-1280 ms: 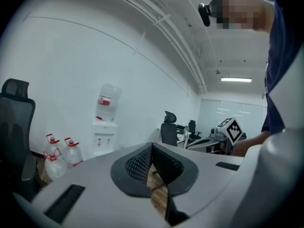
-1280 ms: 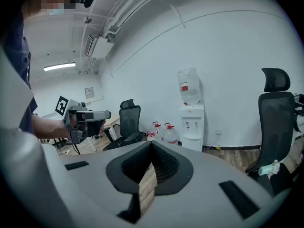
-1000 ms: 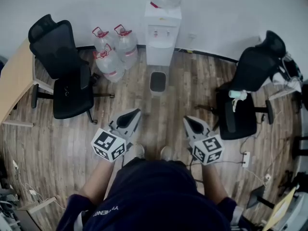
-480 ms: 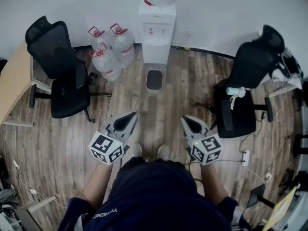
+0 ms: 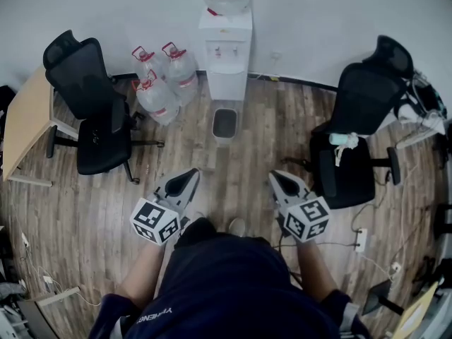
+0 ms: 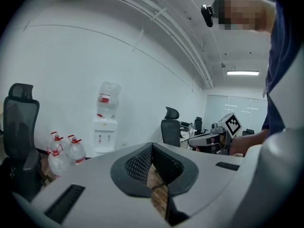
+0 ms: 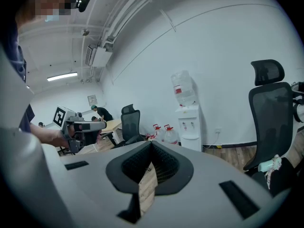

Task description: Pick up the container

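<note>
A small dark open-topped container (image 5: 224, 123) stands on the wood floor in front of the white water dispenser (image 5: 225, 51). My left gripper (image 5: 189, 176) is held at waist height, well short of the container and to its left, shut with nothing in it. My right gripper (image 5: 277, 177) is level with it on the other side, also shut and empty. In the left gripper view the left gripper's (image 6: 152, 148) ribbed pads meet. The right gripper view shows the same on the right gripper (image 7: 151, 146). Both grippers' bodies hide the container in their own views.
Three water jugs (image 5: 164, 83) sit left of the dispenser. A black office chair (image 5: 95, 111) and a wooden desk (image 5: 25, 122) are at the left. Another black chair (image 5: 357, 119) with a spray bottle (image 5: 342, 140) on its seat is at the right. Cables and a power strip (image 5: 361, 239) lie right.
The head view has shifted slightly, so the room sits a little differently in frame. Both grippers stay shut and keep about the same place in front of the body.
</note>
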The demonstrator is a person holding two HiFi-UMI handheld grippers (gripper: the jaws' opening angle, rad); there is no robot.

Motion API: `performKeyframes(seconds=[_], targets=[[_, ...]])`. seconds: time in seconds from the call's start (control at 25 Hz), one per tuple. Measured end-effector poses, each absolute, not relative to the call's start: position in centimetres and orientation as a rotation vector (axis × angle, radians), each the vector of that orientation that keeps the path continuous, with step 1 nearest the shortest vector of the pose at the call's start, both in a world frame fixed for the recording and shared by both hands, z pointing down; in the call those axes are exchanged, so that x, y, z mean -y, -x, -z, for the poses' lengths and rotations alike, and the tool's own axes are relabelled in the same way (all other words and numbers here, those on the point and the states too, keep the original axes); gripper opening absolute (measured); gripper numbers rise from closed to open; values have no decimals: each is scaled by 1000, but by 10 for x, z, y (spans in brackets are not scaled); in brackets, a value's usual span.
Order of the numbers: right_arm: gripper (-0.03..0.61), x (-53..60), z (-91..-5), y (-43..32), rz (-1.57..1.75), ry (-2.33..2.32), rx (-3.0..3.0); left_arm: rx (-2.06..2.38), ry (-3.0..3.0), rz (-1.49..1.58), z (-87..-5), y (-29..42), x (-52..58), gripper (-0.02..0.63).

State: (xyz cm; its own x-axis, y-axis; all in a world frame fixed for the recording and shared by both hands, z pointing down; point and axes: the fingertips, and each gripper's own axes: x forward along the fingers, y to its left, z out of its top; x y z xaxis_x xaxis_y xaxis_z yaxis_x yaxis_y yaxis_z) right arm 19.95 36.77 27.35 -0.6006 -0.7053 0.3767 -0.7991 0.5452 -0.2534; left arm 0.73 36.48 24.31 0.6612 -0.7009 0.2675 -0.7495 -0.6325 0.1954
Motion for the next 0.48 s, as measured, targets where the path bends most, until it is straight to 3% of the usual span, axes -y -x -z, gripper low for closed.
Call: performKeyframes(seconds=[0.48], targets=[[15,-317,-288,-203,-651,-1235,2541,1166,-2561,-208,-258,-9,-303,26]])
